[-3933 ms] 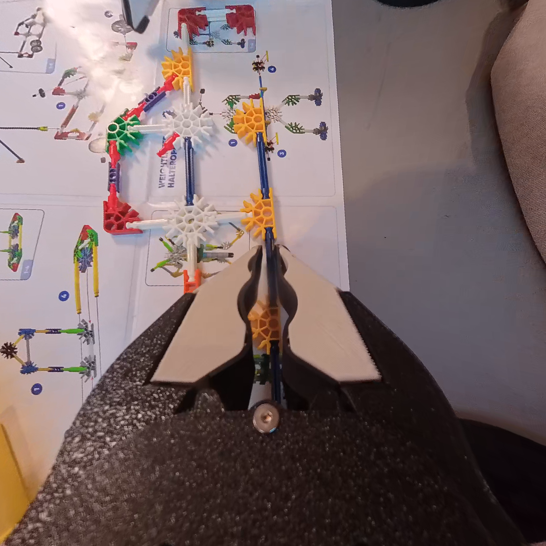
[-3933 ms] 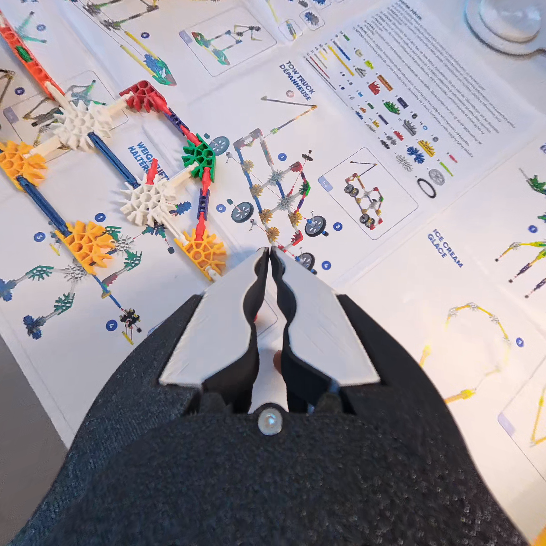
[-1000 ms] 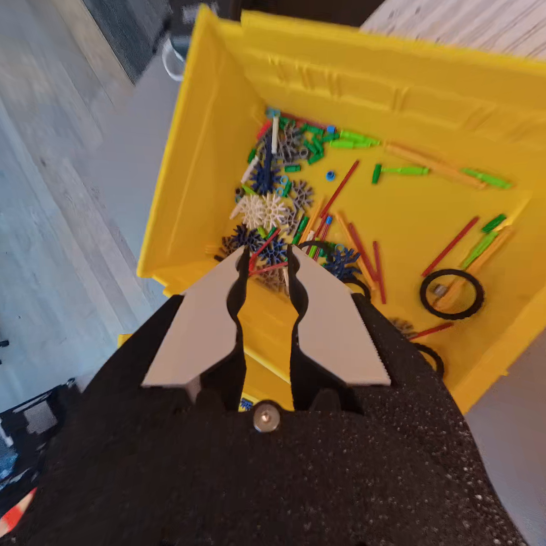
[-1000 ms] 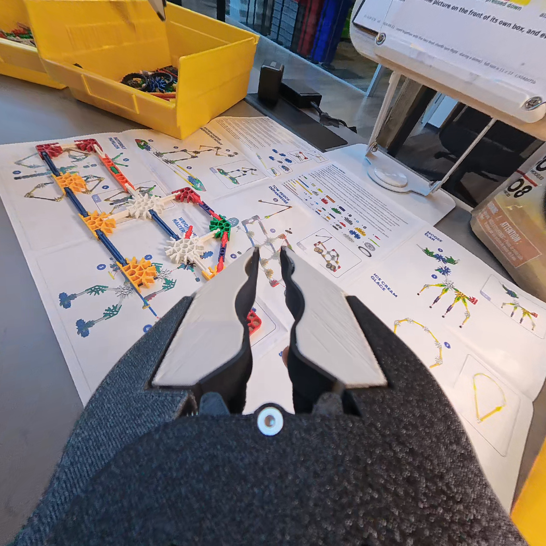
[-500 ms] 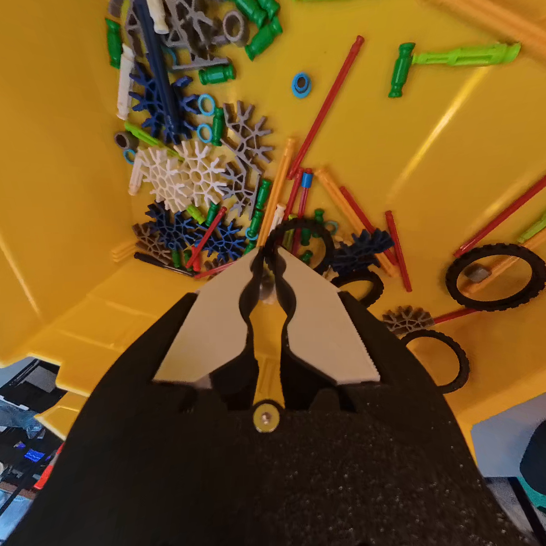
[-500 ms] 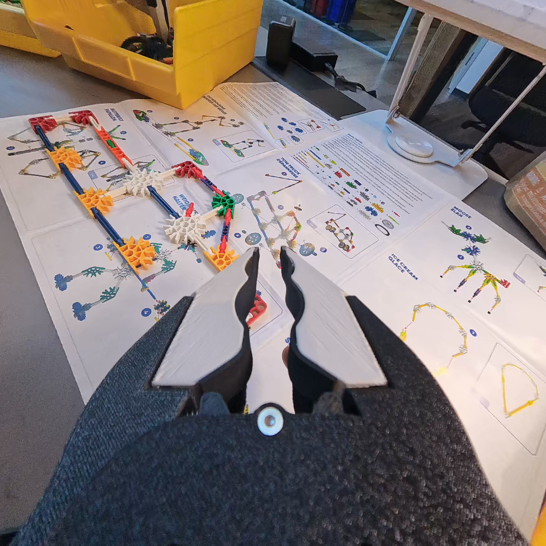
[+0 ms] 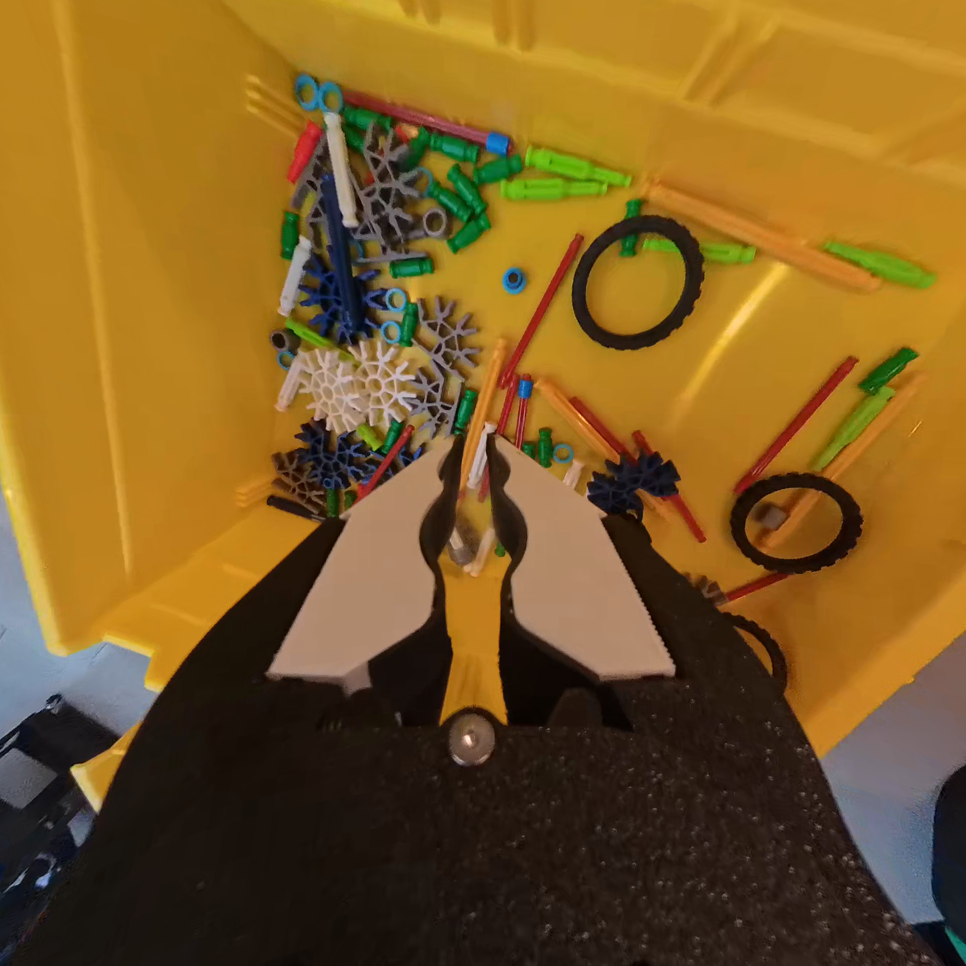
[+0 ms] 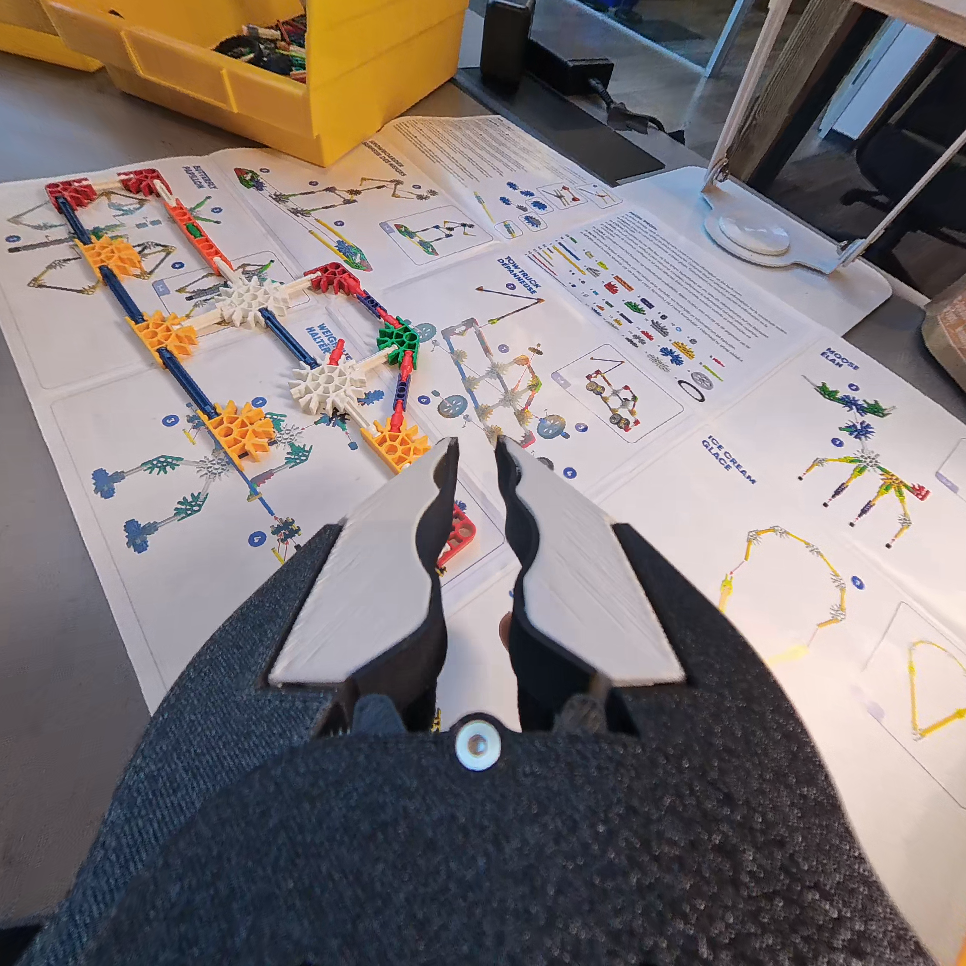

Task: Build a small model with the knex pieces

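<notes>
Grey tabletop (image 8: 57, 601) with a big white instruction sheet (image 8: 653, 522) spread over it; a yellow bin (image 8: 334, 89) sits at the far left edge of the sheet, a white stand base (image 8: 752, 235) far right.

My left gripper (image 7: 473, 444) points down into the yellow bin (image 7: 157, 313). Its tips are nearly together, a narrow gap between them, with a small white rod (image 7: 478, 455) in that gap; can't tell if I'm actually pinching it. Just left of the tips: two white snowflake connectors (image 7: 360, 387), dark blue ones (image 7: 334, 455) nearer. To the right, a dark blue connector (image 7: 632, 478), red rods, orange rods. A black tyre ring (image 7: 635, 282) lies farther off, another (image 7: 794, 522) at the right.

My right gripper (image 8: 475, 444) hangs above the sheet, fingers slightly apart, nothing between them. Just left of the tips is an orange connector (image 8: 394, 441), the near end of a flat rod-and-connector build (image 8: 251, 303) lying on the sheet. A red corner piece (image 8: 460, 533) shows under my left finger.
</notes>
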{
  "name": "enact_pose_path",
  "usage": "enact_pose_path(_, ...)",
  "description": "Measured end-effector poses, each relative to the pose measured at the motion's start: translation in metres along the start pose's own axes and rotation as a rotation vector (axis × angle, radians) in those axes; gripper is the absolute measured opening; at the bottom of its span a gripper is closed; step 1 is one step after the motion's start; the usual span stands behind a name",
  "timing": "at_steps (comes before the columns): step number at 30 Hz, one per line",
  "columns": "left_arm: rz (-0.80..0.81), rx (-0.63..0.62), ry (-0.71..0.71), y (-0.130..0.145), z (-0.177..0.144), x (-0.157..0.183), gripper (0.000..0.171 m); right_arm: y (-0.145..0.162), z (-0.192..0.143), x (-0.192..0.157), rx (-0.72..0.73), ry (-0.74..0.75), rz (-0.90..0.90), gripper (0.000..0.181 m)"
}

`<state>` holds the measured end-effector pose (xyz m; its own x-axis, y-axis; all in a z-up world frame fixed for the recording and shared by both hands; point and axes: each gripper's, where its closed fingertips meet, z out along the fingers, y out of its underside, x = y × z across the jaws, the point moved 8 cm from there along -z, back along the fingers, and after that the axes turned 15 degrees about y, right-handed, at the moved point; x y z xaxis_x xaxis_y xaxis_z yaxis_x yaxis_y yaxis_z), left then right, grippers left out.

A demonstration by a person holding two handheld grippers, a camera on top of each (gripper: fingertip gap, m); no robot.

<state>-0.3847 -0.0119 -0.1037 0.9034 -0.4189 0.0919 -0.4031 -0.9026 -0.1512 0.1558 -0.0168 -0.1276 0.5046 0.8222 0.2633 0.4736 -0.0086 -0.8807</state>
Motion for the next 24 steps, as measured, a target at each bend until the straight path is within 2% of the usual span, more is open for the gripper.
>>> enact_pose_path(2,0.015,-0.058,0.02,0.004,0.008,0.002,0.0,0.002,0.001,-0.001,-0.01,-0.004,-0.004,0.013)
enact_pose_path(9,0.036,-0.161,-0.021,0.009,0.02,-0.005,0.0,0.005,0.004,-0.002,-0.029,-0.011,-0.006,0.013)
enact_pose_path(24,0.049,-0.202,0.038,0.014,0.024,-0.001,0.007,0.006,0.005,-0.002,-0.044,-0.025,-0.007,0.013)
